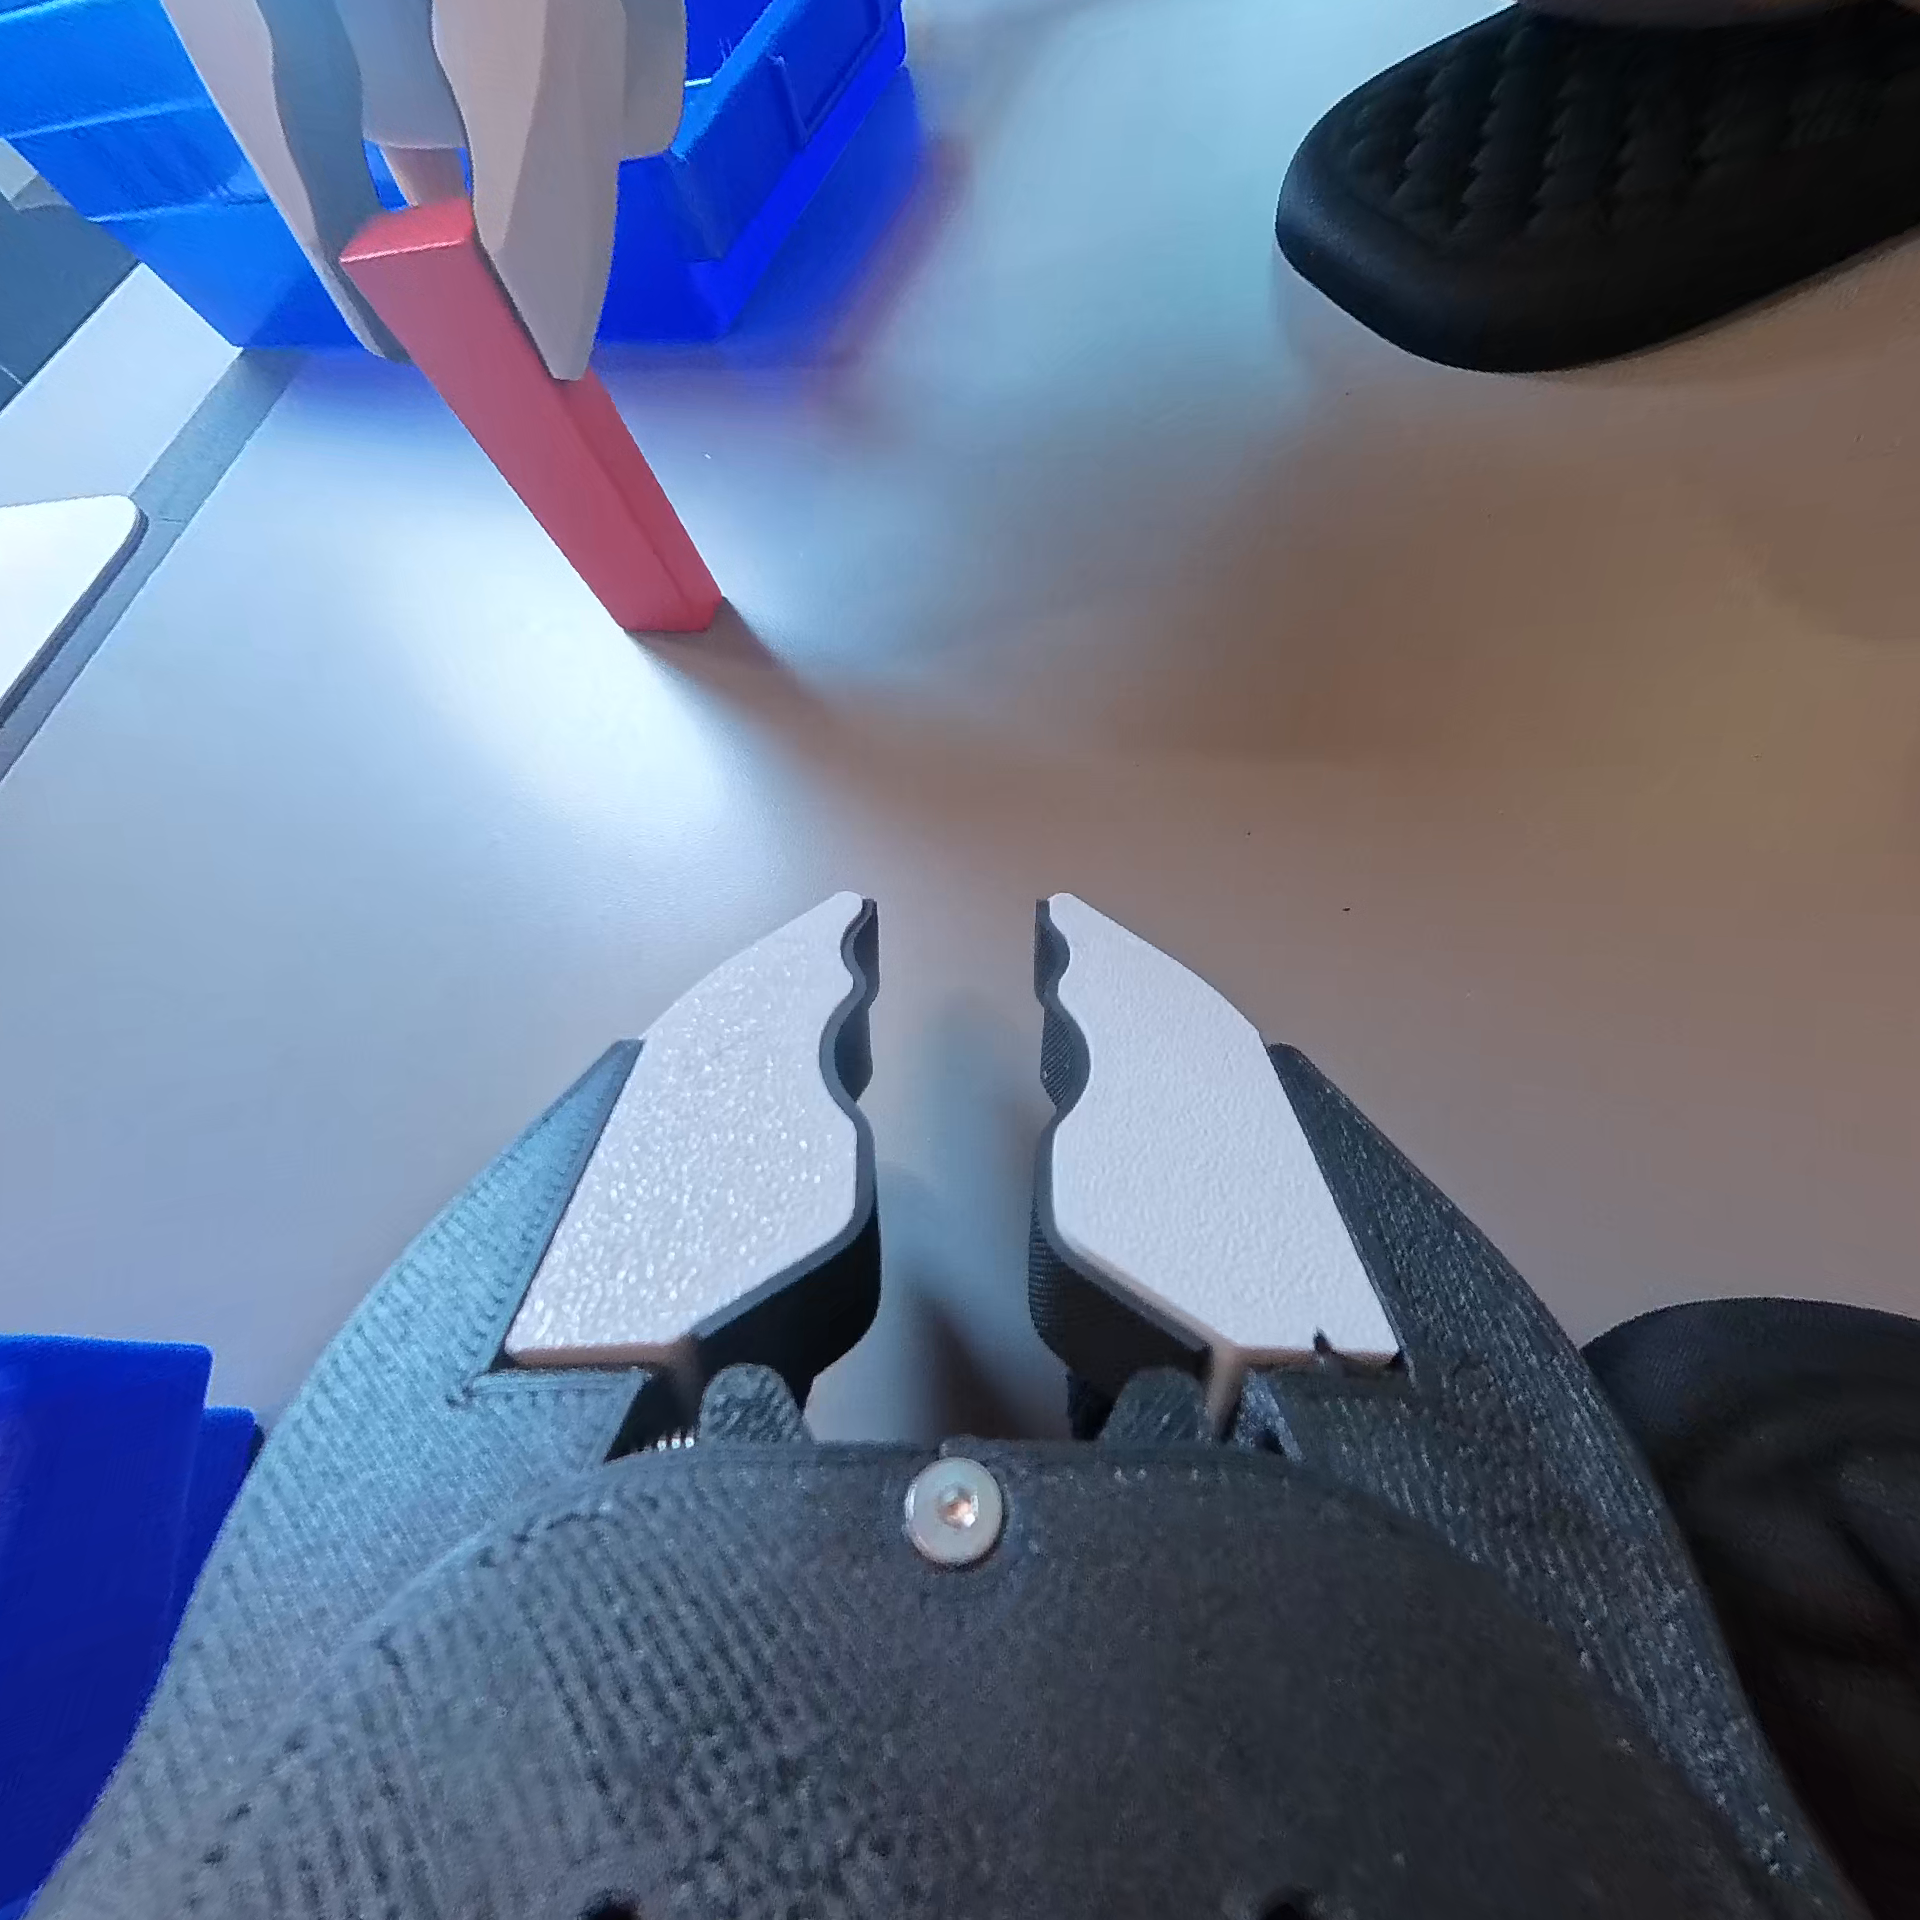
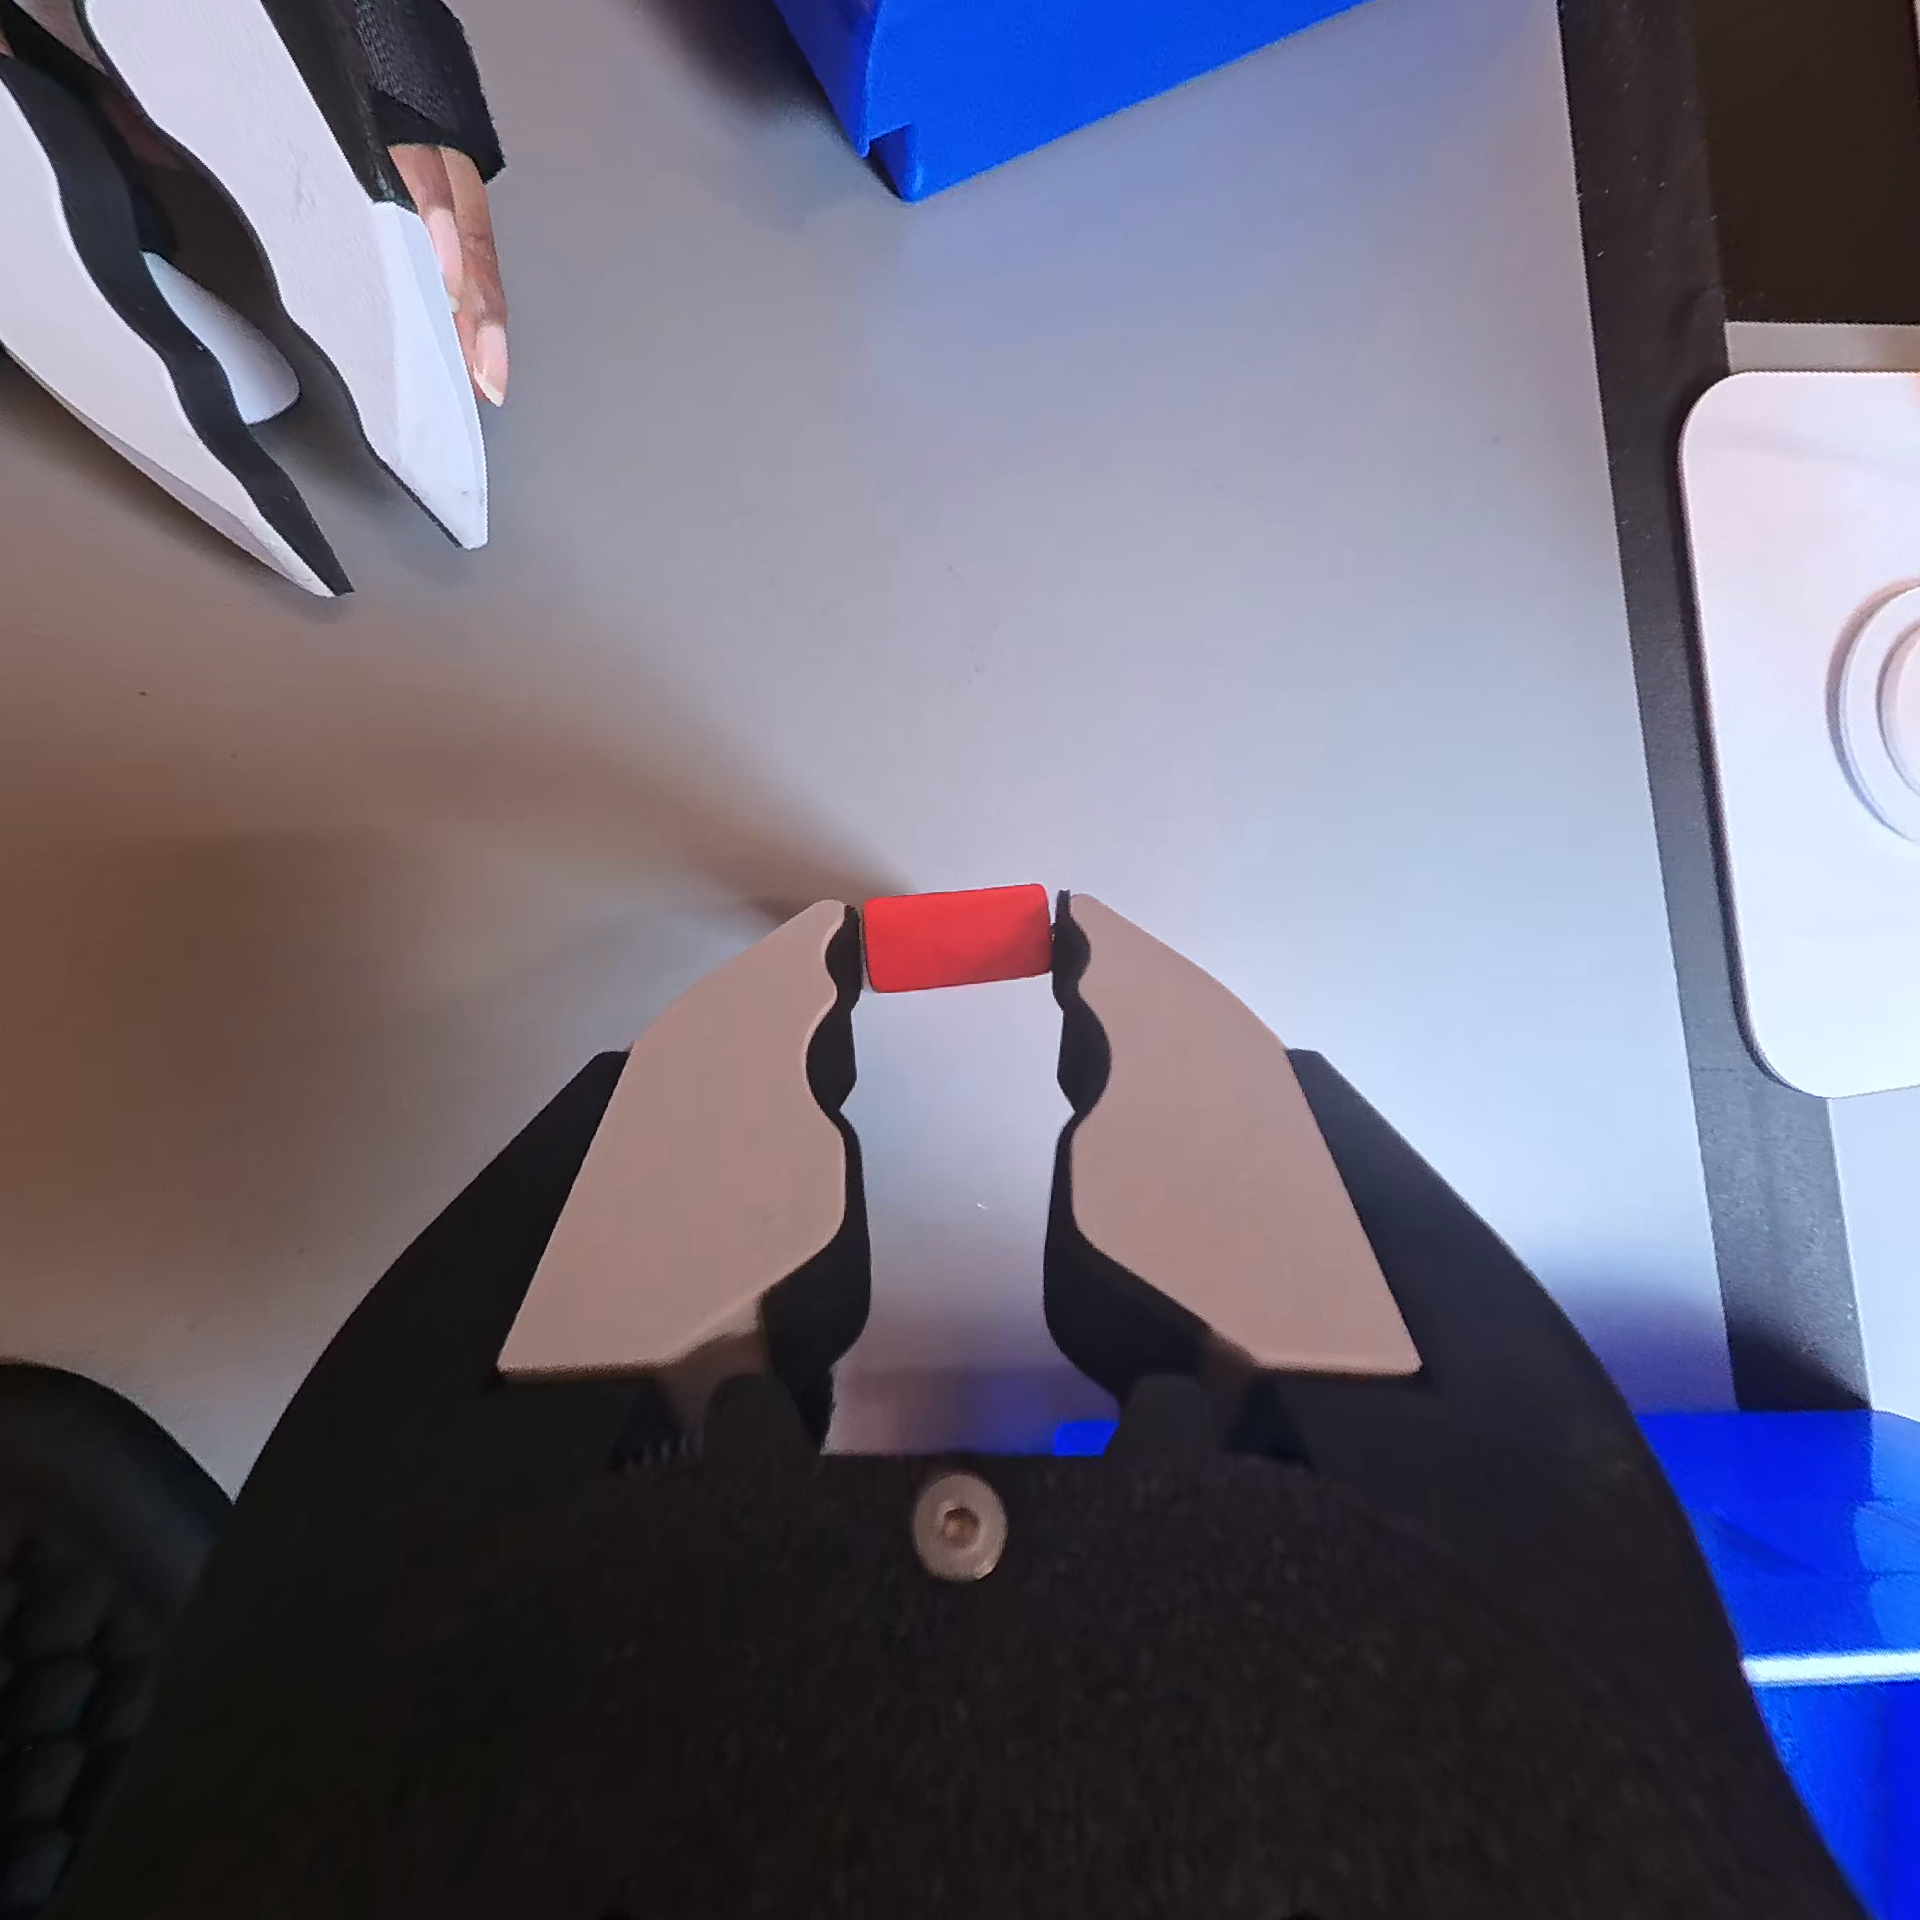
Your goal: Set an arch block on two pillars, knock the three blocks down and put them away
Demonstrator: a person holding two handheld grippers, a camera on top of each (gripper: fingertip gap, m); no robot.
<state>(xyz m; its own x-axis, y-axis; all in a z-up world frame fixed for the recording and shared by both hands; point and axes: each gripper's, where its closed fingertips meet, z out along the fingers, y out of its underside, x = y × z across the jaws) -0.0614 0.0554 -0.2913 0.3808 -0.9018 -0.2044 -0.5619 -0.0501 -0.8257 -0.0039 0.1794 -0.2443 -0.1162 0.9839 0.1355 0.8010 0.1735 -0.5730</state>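
**Right gripper holding the red pillar on the table, left gripper empty**

Your right gripper (image 2: 956, 920) is gripping a red pillar (image 2: 954, 938) by its upper end, with both fingertips pressing on its two opposite sides. In the right wrist view you are looking straight down on the pillar's top face, which is sitting between the very tips of the fingers. In the left wrist view the same pillar (image 1: 561, 457) is showing as a long red block, with its lower end touching the grey table (image 1: 1143, 675) and its upper end caught in the right gripper (image 1: 468, 343). There it is appearing to lean, though the wide-angle lens may be causing that, so you cannot tell whether it is truly upright.

Your left gripper (image 1: 956, 914) is hanging over bare table with a narrow gap between its fingers, and nothing is sitting in that gap. From the right wrist view the left gripper (image 2: 405, 566) is showing at the upper left, well apart from the pillar, with fingertips of your hand (image 2: 473, 281) lying along it.

A blue bin (image 1: 748, 177) is standing on the table behind the pillar; what is inside it cannot be seen. Another blue bin (image 2: 1039, 94) is showing at the top of the right wrist view, and a third blue piece (image 2: 1787, 1558) is sitting at the lower right. A white plate (image 2: 1808, 727) is lying on a dark strip at the table's right edge. A black padded object (image 1: 1621, 197) is resting at the upper right of the left wrist view.
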